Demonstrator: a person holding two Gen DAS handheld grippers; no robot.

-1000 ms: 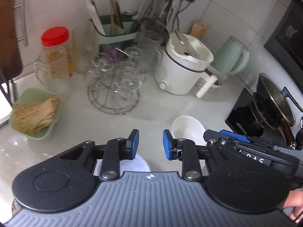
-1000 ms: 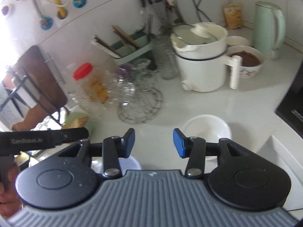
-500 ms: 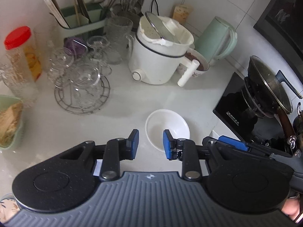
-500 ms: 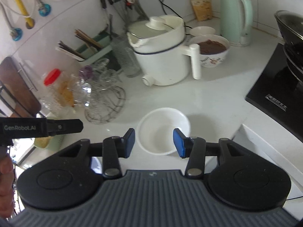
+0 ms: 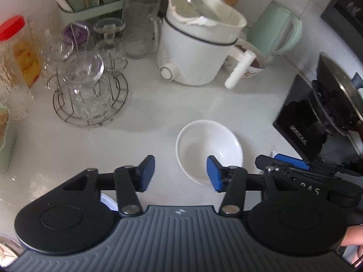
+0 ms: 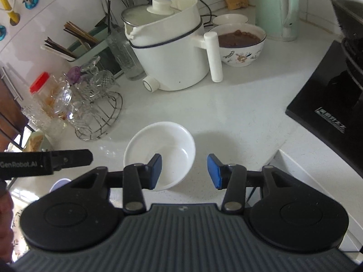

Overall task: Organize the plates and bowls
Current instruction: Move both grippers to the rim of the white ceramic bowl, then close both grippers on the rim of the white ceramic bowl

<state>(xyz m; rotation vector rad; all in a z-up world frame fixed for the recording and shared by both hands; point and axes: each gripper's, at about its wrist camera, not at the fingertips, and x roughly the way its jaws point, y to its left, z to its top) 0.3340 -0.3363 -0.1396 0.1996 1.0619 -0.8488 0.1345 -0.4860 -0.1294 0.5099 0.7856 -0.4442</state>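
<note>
Left gripper point(image 5: 180, 173): fingers point(image 5: 147, 172) opening, roughly half spread, nothing gripped; near rim of white bowl point(image 5: 208, 148) visible in the gap, right pad in front of that rim, contact not discernible.

Right gripper point(image 6: 184, 171): fingers point(image 6: 214, 173) parted moderately, empty; left pad overlapping the bowl's near edge in that view, no squeeze evident.

White bowl point(image 6: 158, 151): upright, empty, alone on bare worktop point(image 5: 158, 104), just ahead of both grippers, not lifted.

Pale lilac-white round item point(image 6: 59, 184): partly hidden under the grippers at lower left; plate or lid, cannot tell.

Patterned bowl with brown contents point(image 6: 240, 45): beside white electric pot point(image 6: 168, 54), smaller white bowl point(image 6: 230, 19) behind it, mint kettle point(image 6: 276, 6) alongside.

Further out: wire rack of glassware point(image 5: 90, 90), red-lidded jar point(image 5: 13, 47), utensil caddy point(image 5: 90, 0), black hob with pan point(image 5: 322, 111).

Progress, as judged: early; no stack or grouped set of plates and bowls in sight. Remaining: grasping the white bowl, placing it with matching ware, then the rest. Destination not visible.
</note>
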